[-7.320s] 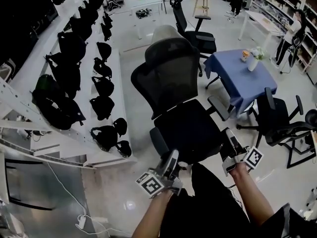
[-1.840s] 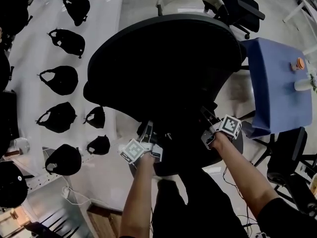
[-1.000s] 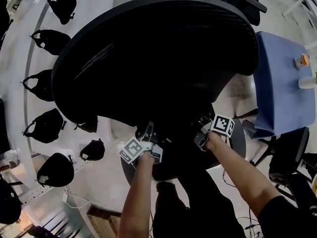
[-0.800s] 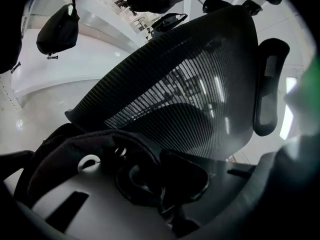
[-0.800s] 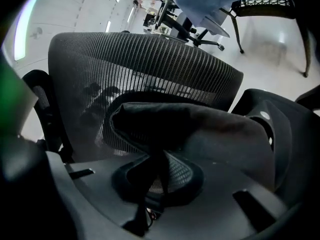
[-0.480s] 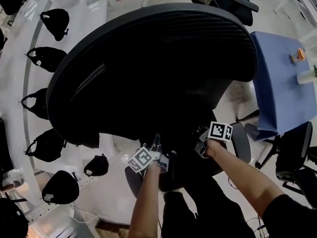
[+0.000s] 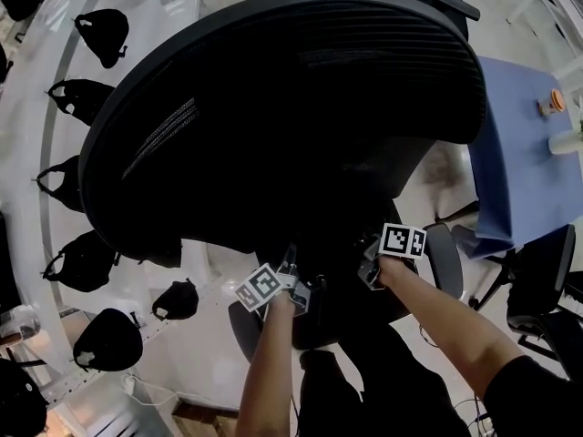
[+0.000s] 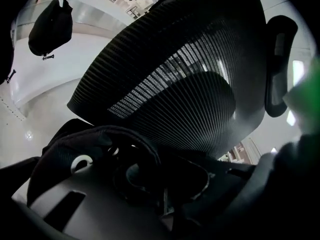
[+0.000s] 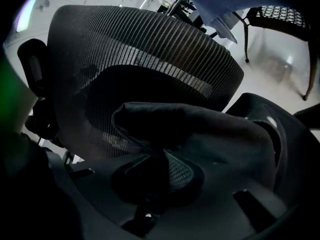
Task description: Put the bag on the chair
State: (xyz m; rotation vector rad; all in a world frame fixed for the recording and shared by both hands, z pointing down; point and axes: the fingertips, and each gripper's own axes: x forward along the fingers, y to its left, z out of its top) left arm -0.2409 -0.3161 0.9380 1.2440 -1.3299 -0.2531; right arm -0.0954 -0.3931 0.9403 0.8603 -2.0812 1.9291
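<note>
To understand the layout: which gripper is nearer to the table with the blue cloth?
Right. The right gripper, gripping the black fabric bag, lies towards the blue-clothed table; the left gripper, also gripping it, lies farther away.

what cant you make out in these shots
- Seat: head view, hidden under the backrest.
- Bag: full shape; gripper views show only dark folds, edges cut off.
- Whether bag touches seat: no view shows.
- Items on blue table: too small, head view.

The pale floor [image 7: 444,176] holds up a big black chair [image 7: 273,107]. Beside it stands a blue tabletop [image 7: 524,162]. An orange thing [image 7: 551,104] and a white cup [image 7: 565,142] sit on it.
</note>
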